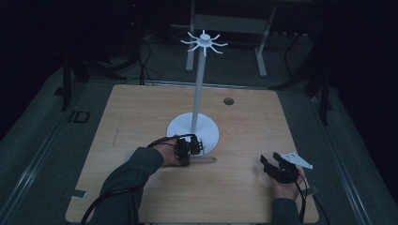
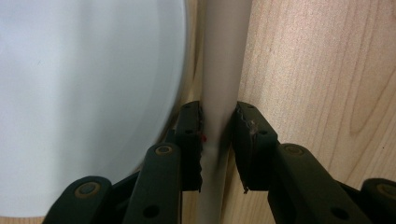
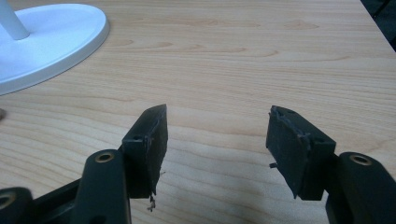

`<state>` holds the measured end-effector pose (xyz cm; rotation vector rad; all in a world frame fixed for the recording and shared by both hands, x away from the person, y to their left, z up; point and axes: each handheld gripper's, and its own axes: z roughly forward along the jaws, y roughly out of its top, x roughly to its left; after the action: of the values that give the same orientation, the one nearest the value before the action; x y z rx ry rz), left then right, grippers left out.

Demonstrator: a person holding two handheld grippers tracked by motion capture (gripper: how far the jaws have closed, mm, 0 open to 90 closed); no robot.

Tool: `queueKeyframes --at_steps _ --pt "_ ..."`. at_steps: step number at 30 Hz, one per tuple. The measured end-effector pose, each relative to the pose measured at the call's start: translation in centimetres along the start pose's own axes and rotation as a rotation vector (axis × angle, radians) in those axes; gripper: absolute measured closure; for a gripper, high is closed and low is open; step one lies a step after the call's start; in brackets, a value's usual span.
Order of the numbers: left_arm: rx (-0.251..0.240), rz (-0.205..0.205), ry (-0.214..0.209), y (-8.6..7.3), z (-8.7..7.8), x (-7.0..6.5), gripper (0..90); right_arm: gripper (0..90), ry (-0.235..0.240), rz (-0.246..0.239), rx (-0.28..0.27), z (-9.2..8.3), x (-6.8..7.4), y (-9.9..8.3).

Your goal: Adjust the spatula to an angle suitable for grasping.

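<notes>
Fingers point(image 2: 189, 140) of the left gripper point(image 2: 218, 140) stand on either side of a pale rod point(image 2: 219, 70) that lies flat on the wooden worktop point(image 2: 317, 70). They are drawn in close against its sides; the left pad seems to touch it, while a thin dark line on the right leaves it unclear whether that pad presses yet. No lift is visible: the rod rests on the wood along its whole visible length.

In the high view the left gripper point(image 1: 187, 149) sits at lower centre of the frame, the rod point(image 1: 205, 160) pointing out of it toward the right, just below the round white base point(image 1: 209, 133) of a tall white stand point(image 1: 199, 79). At upper centre the stand ends in a crown of curved hooks point(image 1: 204, 43), all of them bare.

The right gripper point(image 3: 217, 140), seen in its own view, has its fingers wide apart with nothing between them, only bare wood beneath. In the high view the right gripper point(image 1: 277, 168) rests at lower right, well apart from the rod and the stand.

By my reading, the job is at its start: the rod is being taken up and the grasp is nearly or just made. Lifting it and carrying it wherever it belongs, likely toward the stand, is all left to do, and the right hand has no part in it so far.
</notes>
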<state>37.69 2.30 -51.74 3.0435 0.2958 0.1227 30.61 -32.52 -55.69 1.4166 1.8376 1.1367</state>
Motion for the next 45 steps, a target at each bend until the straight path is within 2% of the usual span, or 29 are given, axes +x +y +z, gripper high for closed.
queueKeyframes --at_steps 5,11,13,17,24,25,29,30,31,33,37,45 --pt "0.002 -0.002 -0.01 0.0 0.1 0.2 72.5 38.3 0.001 0.001 -0.001 0.0 0.0 0.0" --pt "-0.021 -0.032 -0.065 -0.3 0.2 0.8 72.9 38.3 0.002 0.001 0.0 0.0 0.0 0.0" --pt "-0.026 -0.029 -0.07 -0.4 0.2 0.9 73.3 38.3 0.002 0.001 0.0 0.0 0.0 0.0" --pt "-0.029 -0.011 -0.057 -0.4 0.2 0.7 74.7 38.3 0.003 0.0 0.0 0.0 0.0 0.0" --pt "-0.039 -0.025 -0.02 -0.6 -0.2 0.4 75.8 38.3 0.003 0.002 -0.002 0.0 -0.1 0.0" --pt "-0.048 -0.031 -0.012 -0.7 -0.4 0.5 75.8 38.3 0.003 0.002 -0.002 0.0 -0.1 0.0" --pt "-0.169 -0.104 0.028 -1.9 -2.5 0.7 75.9 38.3 0.002 0.002 -0.001 0.0 0.0 0.0" --pt "-0.169 -0.104 0.028 -1.9 -2.5 0.7 75.9 38.3 0.002 0.001 -0.001 0.0 0.0 0.0" --pt "-0.231 -0.139 0.034 -2.4 -3.2 0.7 75.9 38.3 0.001 0.001 -0.001 0.0 0.0 0.0" --pt "-0.281 -0.153 0.047 -3.0 -4.0 0.9 75.9 38.3 0.0 0.001 0.0 0.0 0.0 0.0" --pt "-0.336 -0.174 0.058 -3.4 -4.8 0.8 75.9 38.2 0.001 0.001 -0.002 0.0 0.0 0.0" --pt "-0.376 -0.193 0.095 -3.3 -5.2 0.2 75.9 38.1 0.0 0.002 -0.005 0.0 0.0 0.0"
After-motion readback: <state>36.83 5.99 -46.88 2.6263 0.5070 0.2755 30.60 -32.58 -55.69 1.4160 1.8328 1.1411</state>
